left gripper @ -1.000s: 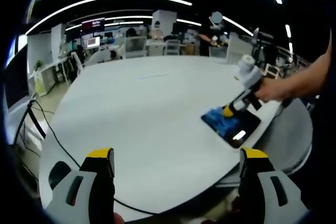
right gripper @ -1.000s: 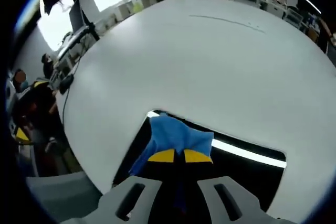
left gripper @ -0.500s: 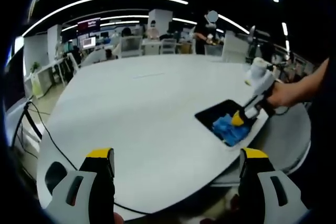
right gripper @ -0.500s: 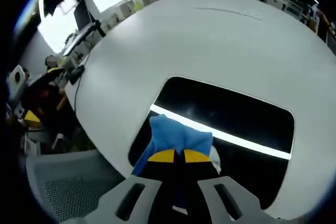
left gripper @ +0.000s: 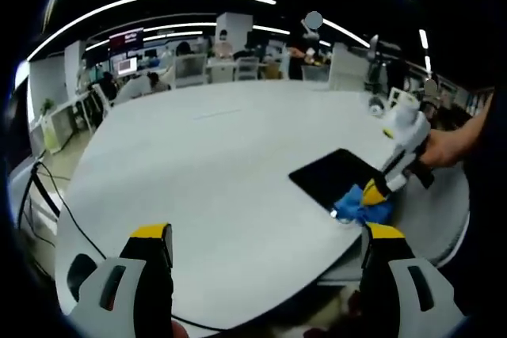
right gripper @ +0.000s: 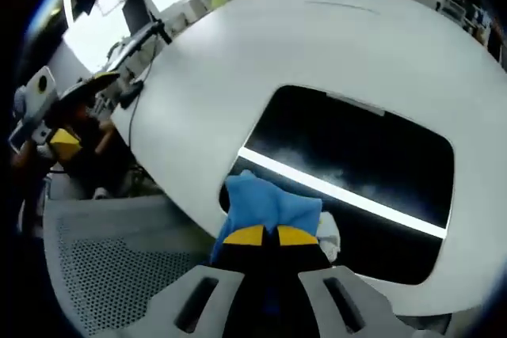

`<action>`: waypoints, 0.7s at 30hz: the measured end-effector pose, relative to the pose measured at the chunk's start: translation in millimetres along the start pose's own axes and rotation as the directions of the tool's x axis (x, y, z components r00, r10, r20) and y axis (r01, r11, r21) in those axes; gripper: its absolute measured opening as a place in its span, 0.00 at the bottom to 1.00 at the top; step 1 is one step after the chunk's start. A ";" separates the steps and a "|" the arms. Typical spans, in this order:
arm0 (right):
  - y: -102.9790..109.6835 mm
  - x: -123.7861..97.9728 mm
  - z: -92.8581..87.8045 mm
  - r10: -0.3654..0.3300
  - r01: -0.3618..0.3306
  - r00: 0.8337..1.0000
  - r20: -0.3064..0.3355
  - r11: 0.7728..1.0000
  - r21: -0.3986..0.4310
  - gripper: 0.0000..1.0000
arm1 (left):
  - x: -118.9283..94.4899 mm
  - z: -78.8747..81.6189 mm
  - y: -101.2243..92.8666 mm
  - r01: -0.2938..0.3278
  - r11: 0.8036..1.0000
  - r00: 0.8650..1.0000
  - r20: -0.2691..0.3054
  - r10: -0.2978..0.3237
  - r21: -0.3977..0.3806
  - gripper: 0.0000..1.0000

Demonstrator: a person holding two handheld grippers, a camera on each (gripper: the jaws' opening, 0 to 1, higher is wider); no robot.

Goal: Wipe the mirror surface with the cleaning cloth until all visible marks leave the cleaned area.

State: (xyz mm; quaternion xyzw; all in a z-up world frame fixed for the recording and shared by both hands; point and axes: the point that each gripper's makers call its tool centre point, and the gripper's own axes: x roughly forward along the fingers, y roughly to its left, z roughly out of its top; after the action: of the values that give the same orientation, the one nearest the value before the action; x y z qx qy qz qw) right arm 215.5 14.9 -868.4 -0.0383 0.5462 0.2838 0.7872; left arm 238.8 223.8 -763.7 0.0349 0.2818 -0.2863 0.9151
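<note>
Left gripper view: my left claw (left gripper: 261,263) is hovering released over the counter (left gripper: 206,156); ahead to its right, my right claw (left gripper: 379,189) is pressing the cloth (left gripper: 364,207) on the mirror (left gripper: 337,178).

Right gripper view: my right claw (right gripper: 264,235) is pinching the soft, light cloth (right gripper: 265,205) by its bunched middle, at the near edge of the rigid, likely fragile mirror (right gripper: 356,156).

In the right gripper view the blue cloth (right gripper: 269,207) covers the near edge of the mirror (right gripper: 356,164), and the yellow-tipped jaws of the right gripper (right gripper: 262,236) hide the cloth's lower part. The mirror's marks are faint, perhaps smudges or only glare. In the left gripper view the left gripper (left gripper: 265,239) is cut off by the bottom edge, and the far desks are too small to tell.
</note>
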 end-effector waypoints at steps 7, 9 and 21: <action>-0.2 0.3 -0.2 0.016 -0.016 1.000 -0.003 1.000 -0.005 0.00 | 1.5 1.6 0.5 -0.001 1.000 1.000 -0.001 0.001 0.002 1.00; -0.2 0.6 0.0 0.019 -0.019 1.000 -0.004 1.000 -0.008 0.00 | 1.7 2.4 0.3 -0.003 1.000 1.000 0.001 0.003 0.001 1.00; -15.2 -6.0 -4.2 0.019 -0.019 1.000 -0.006 1.000 0.011 0.00 | 5.5 0.9 -7.4 -0.004 1.000 1.000 -0.006 0.004 -0.004 1.00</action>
State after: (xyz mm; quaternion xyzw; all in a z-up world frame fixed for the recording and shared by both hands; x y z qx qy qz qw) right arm 217.9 -1.8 -868.6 -0.0297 0.5506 0.2884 0.7828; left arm 239.0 214.7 -765.1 0.0345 0.2850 -0.2836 0.9150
